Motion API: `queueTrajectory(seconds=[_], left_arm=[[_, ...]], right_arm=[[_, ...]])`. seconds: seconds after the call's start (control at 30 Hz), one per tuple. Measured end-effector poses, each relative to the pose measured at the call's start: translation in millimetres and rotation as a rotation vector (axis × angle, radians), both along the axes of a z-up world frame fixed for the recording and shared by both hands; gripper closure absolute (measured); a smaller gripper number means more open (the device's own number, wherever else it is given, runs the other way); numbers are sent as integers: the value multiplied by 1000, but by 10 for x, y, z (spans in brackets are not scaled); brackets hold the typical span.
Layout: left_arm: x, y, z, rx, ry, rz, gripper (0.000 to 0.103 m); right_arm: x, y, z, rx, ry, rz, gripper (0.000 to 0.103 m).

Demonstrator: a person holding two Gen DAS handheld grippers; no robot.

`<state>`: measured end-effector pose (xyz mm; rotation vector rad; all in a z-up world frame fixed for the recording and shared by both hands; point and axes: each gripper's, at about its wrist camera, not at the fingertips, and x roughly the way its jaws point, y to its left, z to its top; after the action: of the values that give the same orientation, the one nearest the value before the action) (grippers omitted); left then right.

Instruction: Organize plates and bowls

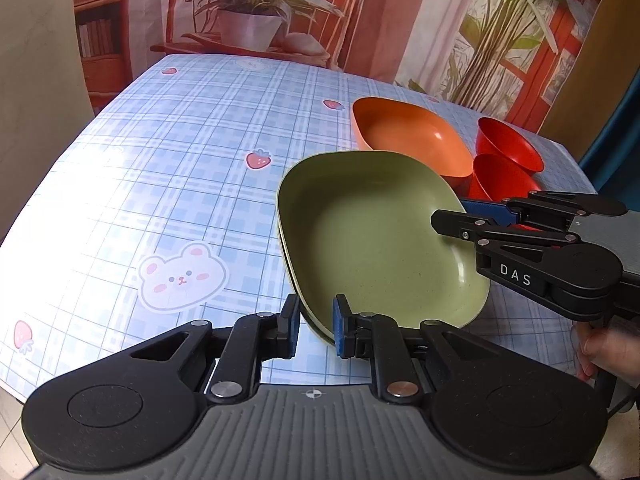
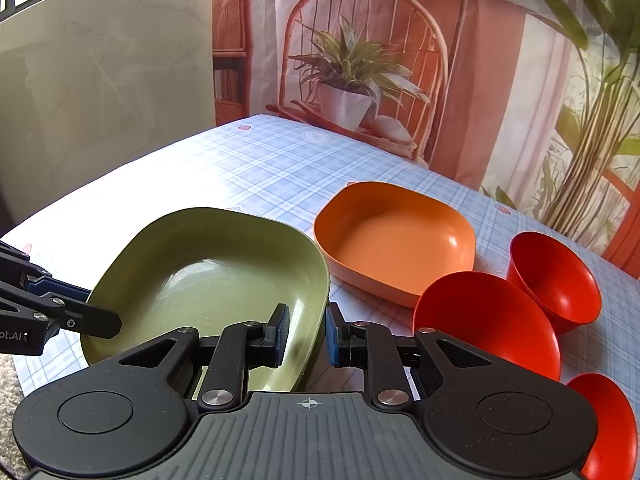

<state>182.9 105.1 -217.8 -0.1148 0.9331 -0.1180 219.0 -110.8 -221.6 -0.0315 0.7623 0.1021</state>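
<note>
Two green plates (image 1: 372, 240) lie nested in a stack on the checked tablecloth; the stack also shows in the right wrist view (image 2: 208, 276). My left gripper (image 1: 316, 326) straddles the stack's near rim, its jaws apart with a gap around the rim. My right gripper (image 2: 306, 334) straddles the opposite rim, also with a gap; it shows in the left wrist view (image 1: 452, 216). An orange plate (image 2: 394, 236) sits behind the stack. Three red bowls (image 2: 492, 320) stand to the right.
The table (image 1: 160, 184) carries a blue plaid cloth with bear and strawberry prints. Its near edge runs just under both grippers. A printed backdrop with a plant and chair hangs behind the far edge.
</note>
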Motion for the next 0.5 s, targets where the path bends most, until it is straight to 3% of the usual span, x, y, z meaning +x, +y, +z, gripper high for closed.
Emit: queueTrajectory(seconds=[0.5], left_arm=[[39, -32, -18, 6, 4, 3, 84]], right_arm=[[4, 9, -97, -25, 21, -3, 85]])
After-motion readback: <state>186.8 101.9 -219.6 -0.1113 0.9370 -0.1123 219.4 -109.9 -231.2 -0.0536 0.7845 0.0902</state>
